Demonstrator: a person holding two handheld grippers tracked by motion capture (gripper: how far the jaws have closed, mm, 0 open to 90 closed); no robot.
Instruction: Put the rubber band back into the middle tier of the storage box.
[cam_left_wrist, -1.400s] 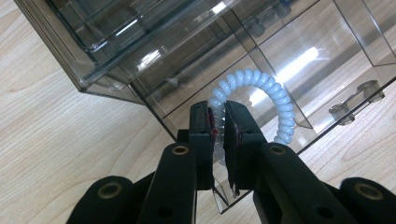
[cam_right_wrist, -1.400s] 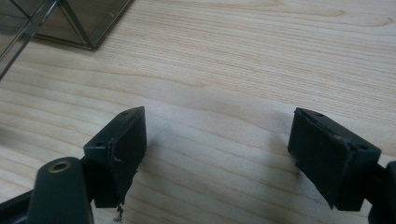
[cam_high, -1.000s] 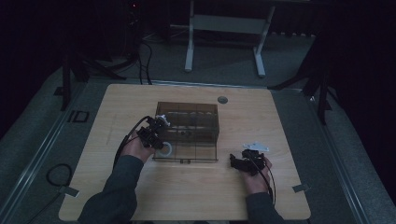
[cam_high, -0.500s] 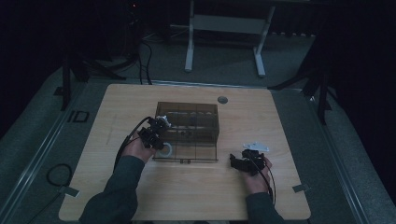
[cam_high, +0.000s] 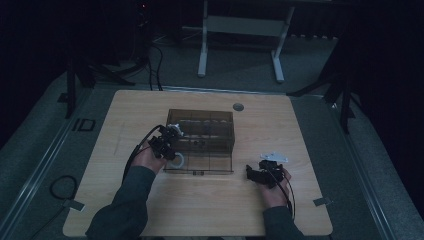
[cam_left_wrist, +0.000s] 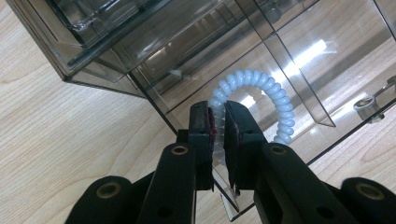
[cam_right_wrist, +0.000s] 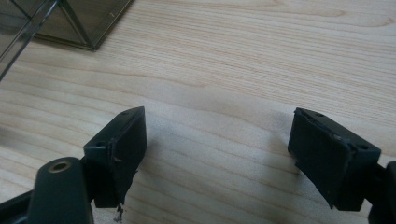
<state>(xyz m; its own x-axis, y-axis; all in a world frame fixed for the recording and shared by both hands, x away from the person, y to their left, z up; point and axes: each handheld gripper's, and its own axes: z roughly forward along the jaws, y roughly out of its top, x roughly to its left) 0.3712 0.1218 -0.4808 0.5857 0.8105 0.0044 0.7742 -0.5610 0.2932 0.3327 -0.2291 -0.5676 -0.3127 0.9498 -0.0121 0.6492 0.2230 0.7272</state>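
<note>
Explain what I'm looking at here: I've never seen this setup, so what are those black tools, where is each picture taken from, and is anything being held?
A person sits at a wooden table and holds a hand tool in each hand, each with two black jaws. One picture looks down from above the table. The other two come from small cameras riding on the tools, looking along their jaws.

On the table stands a smoky clear plastic organizer box with compartments and a pulled-out drawer.

The left gripper is shut on a pale spiral hair tie, holding it over the drawer; from above it appears at the box's near left corner.

The right gripper rests low over bare wood, jaws wide open, holding nothing; from above it appears to the right of the box.
</note>
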